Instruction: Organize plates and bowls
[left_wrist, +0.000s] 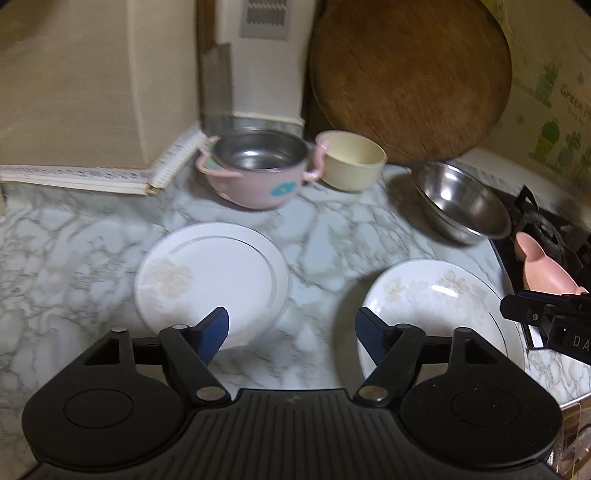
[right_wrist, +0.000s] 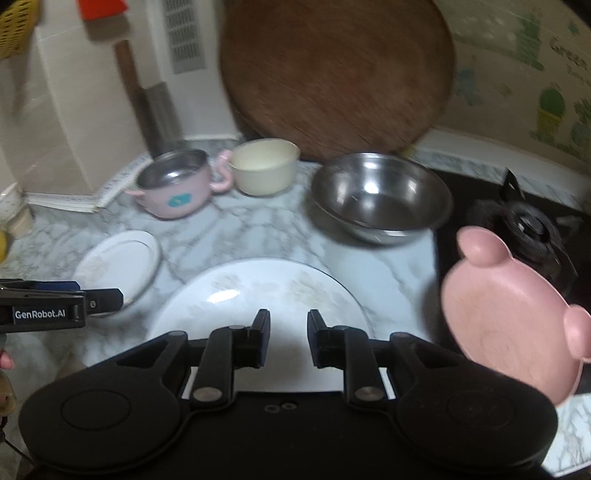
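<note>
Small white plate (left_wrist: 210, 280) lies flat on the marble desk (left_wrist: 325, 240), left of the large floral plate (left_wrist: 436, 295); the two are near but apart. Probably laid out singly so each can be picked up and stacked by kind.

Bowls stand behind them: pink two-handled bowl (left_wrist: 258, 173) touching or just beside the cream bowl (left_wrist: 351, 160), steel bowl (left_wrist: 461, 203) further right beside the stove (right_wrist: 524, 225). All upright, mouths up, none nested yet.

Pink eared dish (right_wrist: 513, 317) sits tilted at the right, over the stove's edge; what supports it cannot be told.

Left hand-held gripper (left_wrist: 291, 334): jaws spread wide, nothing between them, above the small plate's near rim.

Right hand-held gripper (right_wrist: 289, 339): jaws a narrow gap apart, nothing pinched, over the large plate's near edge.

Judgement: sorting barely begun.
</note>
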